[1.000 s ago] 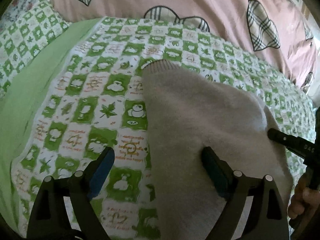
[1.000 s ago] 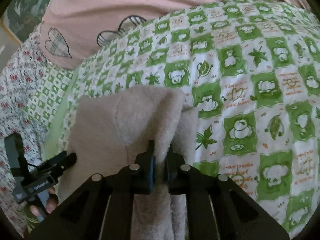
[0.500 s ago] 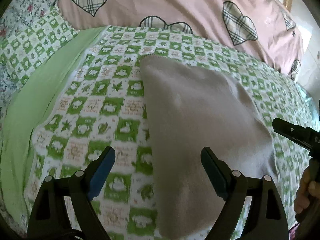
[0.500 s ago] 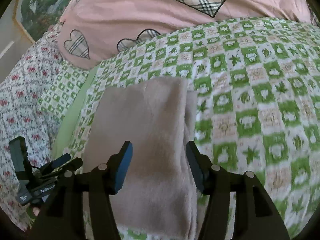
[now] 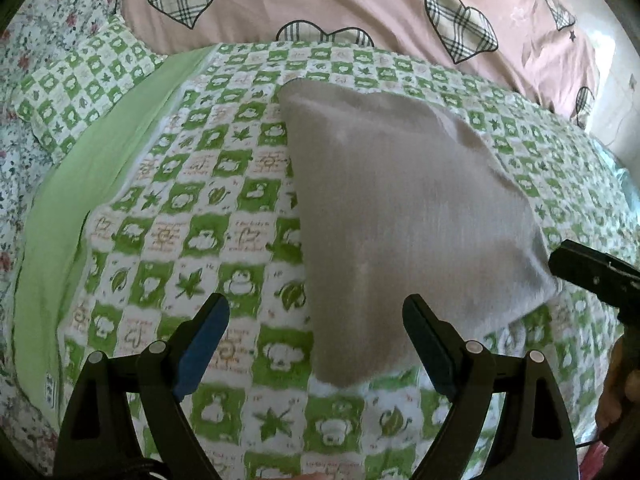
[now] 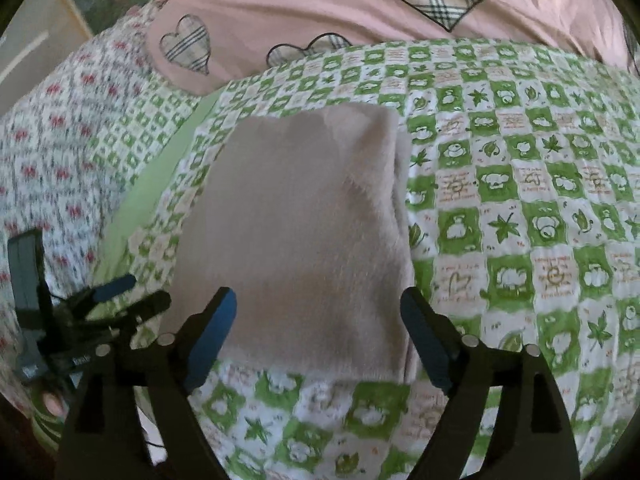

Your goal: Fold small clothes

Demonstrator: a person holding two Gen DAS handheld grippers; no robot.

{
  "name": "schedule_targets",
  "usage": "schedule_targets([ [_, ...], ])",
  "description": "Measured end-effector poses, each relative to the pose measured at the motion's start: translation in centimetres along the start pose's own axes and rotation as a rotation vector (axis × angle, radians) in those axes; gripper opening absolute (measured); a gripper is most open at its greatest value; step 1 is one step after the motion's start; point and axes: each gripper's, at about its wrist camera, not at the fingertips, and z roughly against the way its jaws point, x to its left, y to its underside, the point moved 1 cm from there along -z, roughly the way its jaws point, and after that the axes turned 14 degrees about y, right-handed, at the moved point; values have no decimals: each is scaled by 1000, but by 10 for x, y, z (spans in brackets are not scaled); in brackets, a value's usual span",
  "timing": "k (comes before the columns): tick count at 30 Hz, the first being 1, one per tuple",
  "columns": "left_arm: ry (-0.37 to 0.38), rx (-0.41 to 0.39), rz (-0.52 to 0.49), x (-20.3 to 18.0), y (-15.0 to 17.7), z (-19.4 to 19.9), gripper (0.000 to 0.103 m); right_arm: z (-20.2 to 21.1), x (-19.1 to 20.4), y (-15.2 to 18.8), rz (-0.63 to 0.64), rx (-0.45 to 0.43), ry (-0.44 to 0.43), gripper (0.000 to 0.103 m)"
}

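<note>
Fold looked done, both grippers free.
Sweater (image 5: 404, 216) lay folded mid-frame on the bed (image 5: 224, 216); left gripper (image 5: 316, 344) and right gripper (image 6: 318, 336) were spread wide, holding nothing. Little left, maybe tidying.

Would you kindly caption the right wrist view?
Open right gripper above a folded beige fleece garment lying on a green-and-white checked quilt.

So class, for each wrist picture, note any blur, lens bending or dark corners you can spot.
Left wrist view: dark round corners, the checked bedspread bulges and smears near the bottom; the grey garment looks soft. Right wrist view: same dark rim, the flowered sheet at left is streaked.
</note>
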Motion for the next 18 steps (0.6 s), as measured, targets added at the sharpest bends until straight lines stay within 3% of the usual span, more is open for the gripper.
schedule_targets([
  [14,4,26,-35,-13,25,10,89,7,19,33,130,-3,86,88],
  [18,4,26,-41,-13,26,12,89,8,20,36,129,-9,72,88],
])
